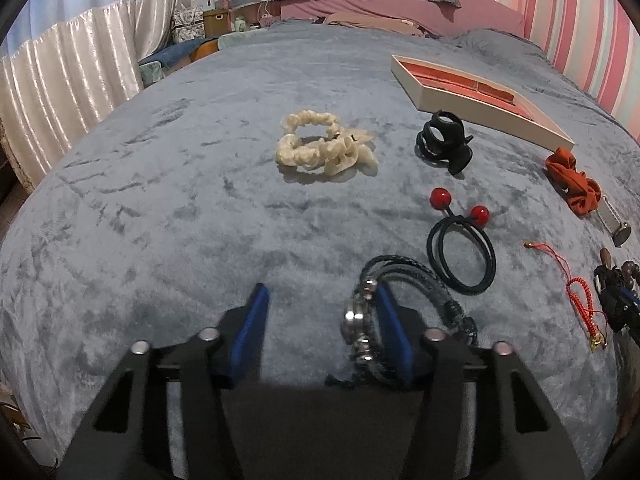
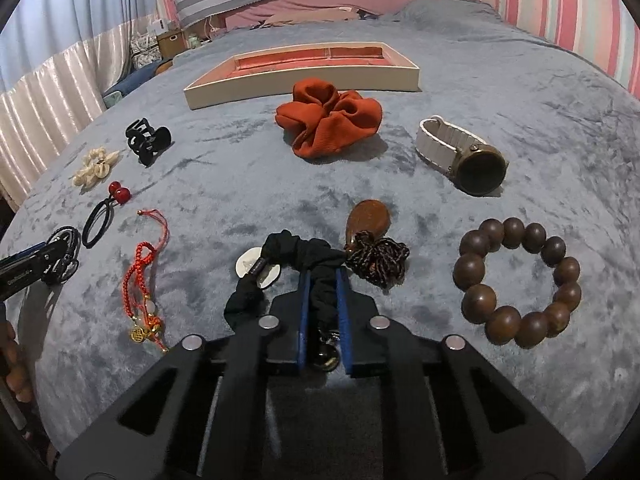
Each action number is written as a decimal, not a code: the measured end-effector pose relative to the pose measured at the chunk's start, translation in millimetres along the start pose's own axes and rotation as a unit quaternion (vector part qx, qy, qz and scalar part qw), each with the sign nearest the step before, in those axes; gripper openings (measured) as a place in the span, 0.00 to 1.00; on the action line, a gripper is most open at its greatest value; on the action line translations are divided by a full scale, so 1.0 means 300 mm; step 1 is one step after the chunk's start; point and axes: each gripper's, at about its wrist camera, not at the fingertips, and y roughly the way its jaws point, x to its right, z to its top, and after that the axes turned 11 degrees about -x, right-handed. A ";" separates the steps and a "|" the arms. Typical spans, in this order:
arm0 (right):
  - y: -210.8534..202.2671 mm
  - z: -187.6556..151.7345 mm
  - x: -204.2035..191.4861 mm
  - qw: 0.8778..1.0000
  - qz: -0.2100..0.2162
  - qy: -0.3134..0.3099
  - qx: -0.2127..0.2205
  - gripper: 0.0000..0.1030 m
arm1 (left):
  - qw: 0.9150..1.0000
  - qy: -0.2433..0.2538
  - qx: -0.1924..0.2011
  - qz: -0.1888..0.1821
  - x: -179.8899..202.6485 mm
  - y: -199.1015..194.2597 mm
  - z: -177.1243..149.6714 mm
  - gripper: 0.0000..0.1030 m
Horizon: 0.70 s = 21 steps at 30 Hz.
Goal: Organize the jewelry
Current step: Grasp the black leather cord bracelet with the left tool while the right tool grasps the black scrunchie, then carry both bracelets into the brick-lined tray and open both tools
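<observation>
My left gripper [image 1: 320, 300] is open; a black braided bracelet with silver beads [image 1: 404, 280] lies around its right finger [image 1: 394, 332], which passes through the loop. My right gripper [image 2: 323, 280] is shut on a black fabric scrunchie with a white charm [image 2: 296, 256], low over the blanket. A cream tray with red lining [image 2: 304, 76] lies at the far side; it also shows in the left wrist view [image 1: 480, 92]. The left gripper shows at the left edge of the right wrist view [image 2: 44, 260].
On the grey blanket [image 2: 240, 184] lie an orange scrunchie [image 2: 328, 120], white-strap watch [image 2: 460, 152], brown bead bracelet [image 2: 516, 280], wooden pendant [image 2: 370, 224], red cord bracelet [image 2: 144, 280], black hair tie with red balls [image 1: 460, 252], black claw clip [image 1: 444, 144], cream scrunchie [image 1: 320, 148].
</observation>
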 end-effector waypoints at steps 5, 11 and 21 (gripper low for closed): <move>-0.038 0.011 0.006 1.000 0.015 -0.015 0.016 0.11 | 1.000 0.003 -0.003 -0.010 0.002 -0.003 0.004 0.17; -0.108 0.089 0.026 0.998 0.039 -0.027 0.049 0.11 | 1.000 -0.003 0.013 -0.018 0.012 -0.057 0.034 0.16; -0.197 0.431 0.067 0.990 0.060 -0.051 0.114 0.11 | 0.994 0.037 0.095 -0.049 0.167 -0.209 0.427 0.16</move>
